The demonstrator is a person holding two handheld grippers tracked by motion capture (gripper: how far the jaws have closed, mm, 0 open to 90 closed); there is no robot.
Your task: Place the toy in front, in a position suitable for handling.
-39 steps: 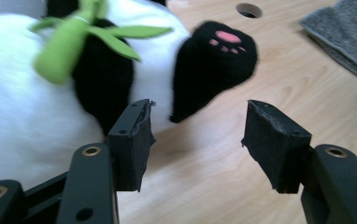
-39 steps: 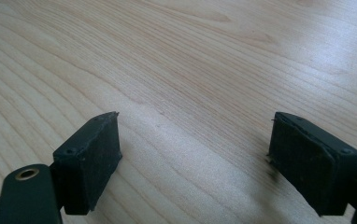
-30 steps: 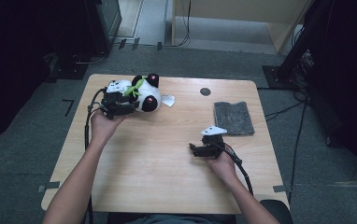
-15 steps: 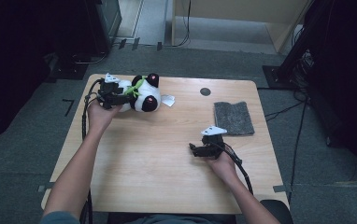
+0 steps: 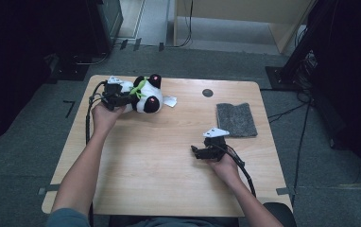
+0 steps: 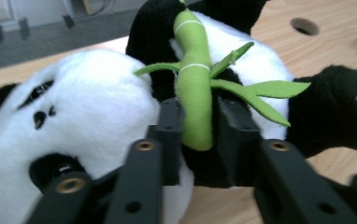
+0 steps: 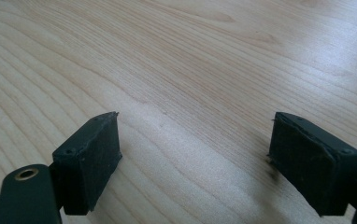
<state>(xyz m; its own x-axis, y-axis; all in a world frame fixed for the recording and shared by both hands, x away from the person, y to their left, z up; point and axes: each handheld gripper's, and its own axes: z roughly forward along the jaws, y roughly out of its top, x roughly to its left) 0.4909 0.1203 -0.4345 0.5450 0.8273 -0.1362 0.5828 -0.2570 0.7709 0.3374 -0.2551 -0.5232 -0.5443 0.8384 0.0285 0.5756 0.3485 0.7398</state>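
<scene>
At table's far-left, left gripper clamps panda's bamboo (right gripper agape).

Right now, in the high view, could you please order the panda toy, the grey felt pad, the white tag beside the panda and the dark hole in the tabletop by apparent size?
1. panda toy
2. grey felt pad, slightly smaller
3. white tag
4. dark hole, close to the tag

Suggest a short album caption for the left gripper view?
Left claw pinching the green bamboo stalk on a plush panda lying on the wooden table.
</scene>
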